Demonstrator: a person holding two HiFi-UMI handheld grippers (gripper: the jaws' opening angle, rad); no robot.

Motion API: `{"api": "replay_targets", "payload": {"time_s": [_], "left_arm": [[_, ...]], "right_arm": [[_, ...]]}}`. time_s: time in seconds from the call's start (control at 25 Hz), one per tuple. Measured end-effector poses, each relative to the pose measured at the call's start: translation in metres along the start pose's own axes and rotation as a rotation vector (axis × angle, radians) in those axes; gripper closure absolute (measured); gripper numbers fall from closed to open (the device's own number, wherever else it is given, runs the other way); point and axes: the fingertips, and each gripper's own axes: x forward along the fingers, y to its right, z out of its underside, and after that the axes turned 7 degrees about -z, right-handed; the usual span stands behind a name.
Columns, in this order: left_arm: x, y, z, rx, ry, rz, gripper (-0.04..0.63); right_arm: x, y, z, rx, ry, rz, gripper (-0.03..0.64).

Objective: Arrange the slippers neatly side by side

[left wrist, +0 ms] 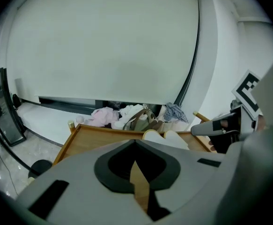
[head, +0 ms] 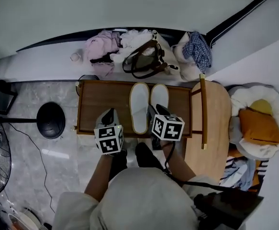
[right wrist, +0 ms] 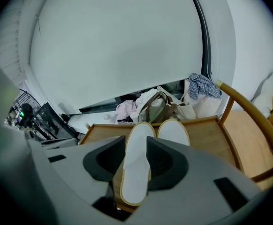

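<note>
The left slipper [head: 139, 108] and the right slipper [head: 159, 95] lay just beside each other at the middle of the wooden table [head: 96, 104], toes about level and pointing at its far edge, so the pairing looked all but done. The right gripper [right wrist: 136, 143] held its jaws apart with the left slipper's heel showing between them by the near edge, apparently unclamped, while the left gripper [left wrist: 137, 170] hovered with jaws almost together on nothing. At most a small squaring of the heels seemed left.
</note>
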Motion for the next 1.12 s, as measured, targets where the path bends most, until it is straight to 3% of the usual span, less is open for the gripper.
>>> {"api": "replay_targets", "payload": {"time_s": [0.24, 0.64, 1.12], "left_arm": [[-0.005, 0.018, -0.038, 0.008, 0.078, 0.033, 0.592], [-0.02, 0.051, -0.097, 0.087, 0.199, 0.091, 0.592], [-0.023, 0.068, -0.147, 0.148, 0.258, 0.134, 0.592]], "right_arm": [[-0.029, 0.002, -0.029, -0.039, 0.07, 0.023, 0.469], [-0.075, 0.025, -0.065, -0.078, 0.18, 0.095, 0.565], [-0.122, 0.051, -0.116, -0.131, 0.293, 0.165, 0.575]]}}
